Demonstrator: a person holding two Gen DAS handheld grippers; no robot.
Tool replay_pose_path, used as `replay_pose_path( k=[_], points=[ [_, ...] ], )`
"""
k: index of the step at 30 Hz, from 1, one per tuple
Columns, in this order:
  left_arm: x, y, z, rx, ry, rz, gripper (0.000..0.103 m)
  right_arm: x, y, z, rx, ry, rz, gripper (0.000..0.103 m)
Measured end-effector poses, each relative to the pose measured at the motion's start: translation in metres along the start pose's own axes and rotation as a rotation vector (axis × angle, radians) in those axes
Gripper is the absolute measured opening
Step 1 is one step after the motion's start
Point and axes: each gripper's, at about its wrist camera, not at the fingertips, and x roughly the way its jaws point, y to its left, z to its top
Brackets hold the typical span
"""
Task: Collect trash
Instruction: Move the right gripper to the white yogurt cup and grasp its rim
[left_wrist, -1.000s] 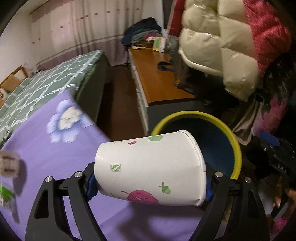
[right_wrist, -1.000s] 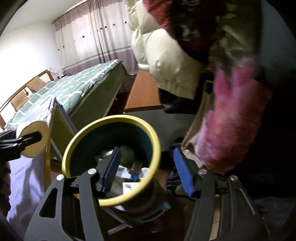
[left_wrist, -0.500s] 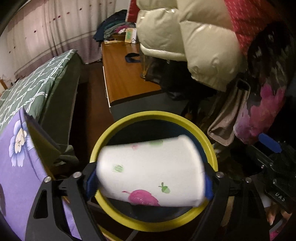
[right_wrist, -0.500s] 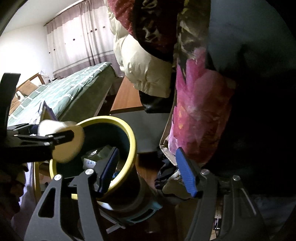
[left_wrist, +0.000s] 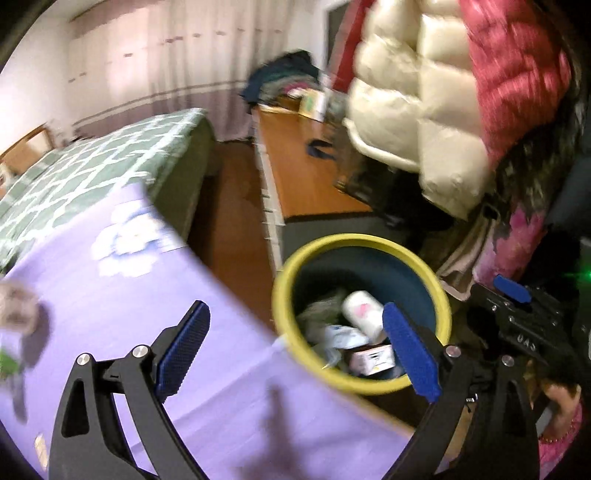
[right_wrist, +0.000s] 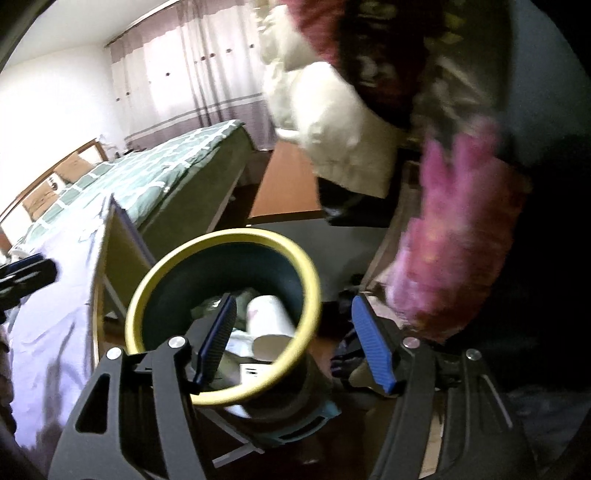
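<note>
The left gripper (left_wrist: 295, 347) has just been opening, jaws wide w/ nothing between, over the purple cloth (left_wrist: 110, 295). The paper cup (left_wrist: 364, 314) lies inside the round yellow-rimmed bin (left_wrist: 369, 242). The right gripper (right_wrist: 291, 343) straddles the rim loosely, pads not pressing.

Both views are pretty motion-blurred, worst on the hanging jackets (left_wrist: 424, 110) and the purple cloth (left_wrist: 110, 295). Daylight blows out the curtains (right_wrist: 192, 74) while the corners go black. Heavy fisheye bending toward the edges, dim indoors overall.

Black fingers (left_wrist: 140, 398), blue ribbed pads (left_wrist: 183, 350), silver screws.
</note>
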Motion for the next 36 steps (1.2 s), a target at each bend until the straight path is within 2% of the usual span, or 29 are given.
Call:
replay_pose_path(
  k=[9,15,23,28,32,36],
  points=[
    [-0.083,0.121,-0.055,-0.191,-0.079,0.196,0.093,0.0,0.081,0.011,-0.111,0.006,0.133,0.062],
    [-0.129,0.209,-0.097,-0.331,-0.109,0.334,0.093,-0.005,0.157,0.015,-0.212,-0.002,0.229,0.062],
    [-0.17,0.299,-0.129,-0.44,-0.152,0.503,0.093,-0.009,0.256,0.013,-0.315,-0.004,0.346,0.062],
    [-0.185,0.341,-0.141,-0.477,-0.193,0.614,0.093,-0.001,0.318,0.014,-0.322,0.022,0.419,0.062],
    [-0.184,0.358,-0.154,-0.545,-0.224,0.627,0.094,0.006,0.365,0.016,-0.326,0.052,0.476,0.062],
    [-0.182,0.362,-0.163,-0.565,-0.226,0.663,0.094,0.022,0.407,0.018,-0.3,0.111,0.515,0.062]
  ],
)
